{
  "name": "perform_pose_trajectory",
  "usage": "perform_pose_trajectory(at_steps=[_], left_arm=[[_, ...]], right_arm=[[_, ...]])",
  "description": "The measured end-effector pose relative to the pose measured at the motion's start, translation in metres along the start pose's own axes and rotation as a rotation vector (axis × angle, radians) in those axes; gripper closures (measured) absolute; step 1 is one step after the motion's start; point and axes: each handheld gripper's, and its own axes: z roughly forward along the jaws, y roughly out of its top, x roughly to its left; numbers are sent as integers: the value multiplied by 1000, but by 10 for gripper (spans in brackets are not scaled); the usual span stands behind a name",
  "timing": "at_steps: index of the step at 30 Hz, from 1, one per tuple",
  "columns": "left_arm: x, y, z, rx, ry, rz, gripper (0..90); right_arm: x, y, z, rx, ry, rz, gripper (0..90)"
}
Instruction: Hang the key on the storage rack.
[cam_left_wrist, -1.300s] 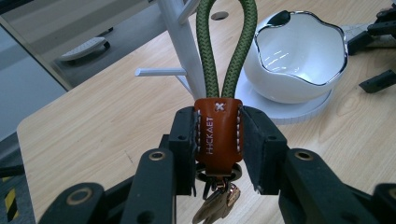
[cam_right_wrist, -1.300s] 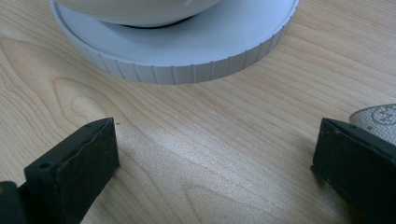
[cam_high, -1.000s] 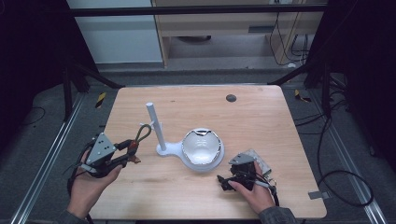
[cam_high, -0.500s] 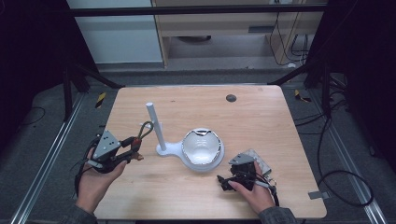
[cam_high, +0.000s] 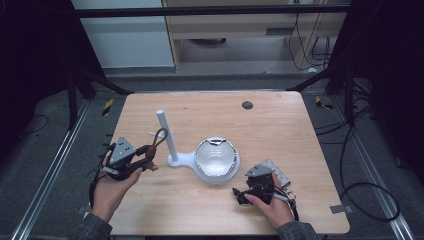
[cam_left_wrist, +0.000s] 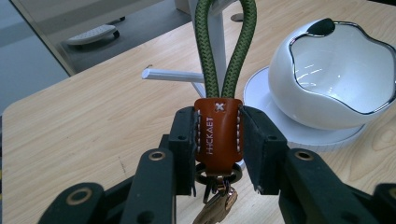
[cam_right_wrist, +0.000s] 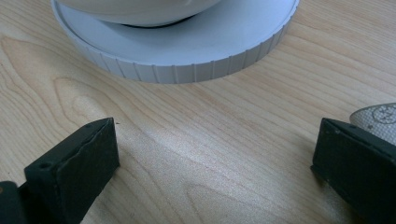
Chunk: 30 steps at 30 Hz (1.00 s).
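Observation:
My left gripper (cam_high: 148, 153) is shut on a keychain (cam_left_wrist: 218, 133) by its brown leather tab, with the green cord loop (cam_left_wrist: 226, 46) rising from the jaws and keys (cam_left_wrist: 215, 206) hanging below. In the high view the cord loop (cam_high: 160, 135) sits just left of the white upright post (cam_high: 165, 135) of a stand. The post (cam_left_wrist: 208, 28) carries a short side peg (cam_left_wrist: 172, 75). A white bowl (cam_high: 215, 157) with a shiny rim rests on the stand's round base (cam_right_wrist: 187, 51). Near the front edge, right of the bowl, my right gripper (cam_high: 240, 194) is open over bare wood.
A pale textured flat object (cam_high: 276, 173) lies just right of the right gripper, and its corner (cam_right_wrist: 380, 116) shows beside one jaw. A dark round spot (cam_high: 247, 105) marks the far part of the wooden table (cam_high: 280, 130). The table's edges drop to dark floor.
My left gripper has carried the keychain to the right and a little away from the person, closer to the post. The right gripper has stayed still.

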Motion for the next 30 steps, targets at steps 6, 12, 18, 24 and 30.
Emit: perform_pose_trajectory(at_steps=[6, 12, 18, 24, 30], left_arm=[[0, -1, 7, 12, -2, -6, 656], [-2, -1, 13, 25, -3, -8, 656], [-3, -1, 20, 31, -6, -17, 656], [-4, -1, 25, 30, -9, -30, 656], [-4, -1, 31, 29, -14, -48, 656]], right_arm=[[0, 0, 0, 1, 0, 0, 4], [0, 0, 0, 1, 0, 0, 4], [0, 0, 0, -1, 0, 1, 4], [0, 0, 0, -3, 1, 2, 4], [0, 0, 0, -3, 1, 1, 4]])
